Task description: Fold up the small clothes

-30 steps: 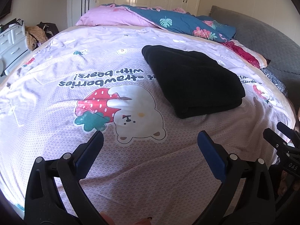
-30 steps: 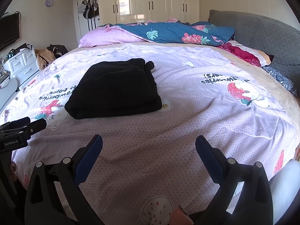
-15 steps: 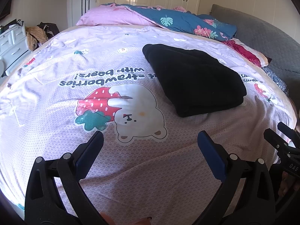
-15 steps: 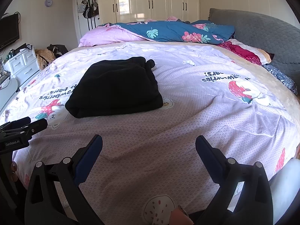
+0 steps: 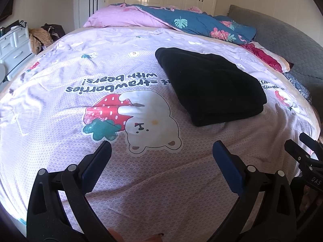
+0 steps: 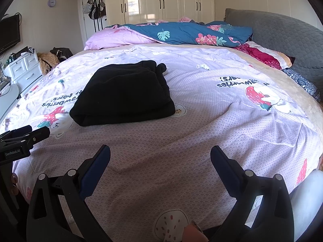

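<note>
A folded black fleece garment (image 5: 210,86) lies mid-frame on the lilac bear-print bedspread (image 5: 60,92); left gripper (image 5: 161,151) and right gripper (image 6: 160,154) gape wide, empty.

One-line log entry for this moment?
left gripper: open, empty | right gripper: open, empty | black garment: folded, lying on bedsheet, untouched

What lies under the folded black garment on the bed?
The folded black fleece garment rests on the lilac bear-and-strawberry printed bedsheet, partly covering its lettering. Anything else beneath is hidden.
</note>
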The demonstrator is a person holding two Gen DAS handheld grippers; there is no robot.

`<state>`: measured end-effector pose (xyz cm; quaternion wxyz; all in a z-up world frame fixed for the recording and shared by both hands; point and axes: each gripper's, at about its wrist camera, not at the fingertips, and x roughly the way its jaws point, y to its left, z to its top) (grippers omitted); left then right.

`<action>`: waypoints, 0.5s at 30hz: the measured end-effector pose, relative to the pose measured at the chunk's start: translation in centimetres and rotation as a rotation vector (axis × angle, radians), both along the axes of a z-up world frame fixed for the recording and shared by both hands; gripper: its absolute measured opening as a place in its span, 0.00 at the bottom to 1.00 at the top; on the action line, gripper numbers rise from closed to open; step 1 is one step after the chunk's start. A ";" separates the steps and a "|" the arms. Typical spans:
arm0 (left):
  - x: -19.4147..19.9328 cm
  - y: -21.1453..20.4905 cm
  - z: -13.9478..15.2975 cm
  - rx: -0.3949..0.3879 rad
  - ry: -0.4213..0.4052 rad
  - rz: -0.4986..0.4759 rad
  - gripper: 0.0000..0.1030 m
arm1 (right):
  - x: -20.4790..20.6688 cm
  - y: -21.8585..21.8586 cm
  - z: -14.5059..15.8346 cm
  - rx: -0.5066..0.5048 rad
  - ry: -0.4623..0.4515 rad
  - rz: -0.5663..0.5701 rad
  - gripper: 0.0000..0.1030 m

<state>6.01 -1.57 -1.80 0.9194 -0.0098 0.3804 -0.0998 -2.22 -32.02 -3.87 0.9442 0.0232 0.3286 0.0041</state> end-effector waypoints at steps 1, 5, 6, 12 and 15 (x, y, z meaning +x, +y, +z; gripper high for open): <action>0.0 0.0 0.0 0.000 0.000 0.000 0.91 | 0.0 0.0 0.0 0.000 0.001 0.001 0.96; 0.0 0.0 0.1 0.003 -0.001 0.000 0.91 | 0.0 0.0 -0.1 -0.001 0.002 0.000 0.96; 0.0 0.0 0.1 0.002 -0.001 0.000 0.91 | 0.0 0.0 -0.1 -0.001 0.001 0.000 0.96; -0.1 0.0 0.1 0.007 -0.005 0.002 0.91 | 0.0 0.0 -0.1 -0.001 0.002 0.000 0.96; -0.1 0.0 0.2 0.007 -0.005 0.003 0.91 | 0.1 -0.1 -0.1 -0.001 0.002 -0.001 0.96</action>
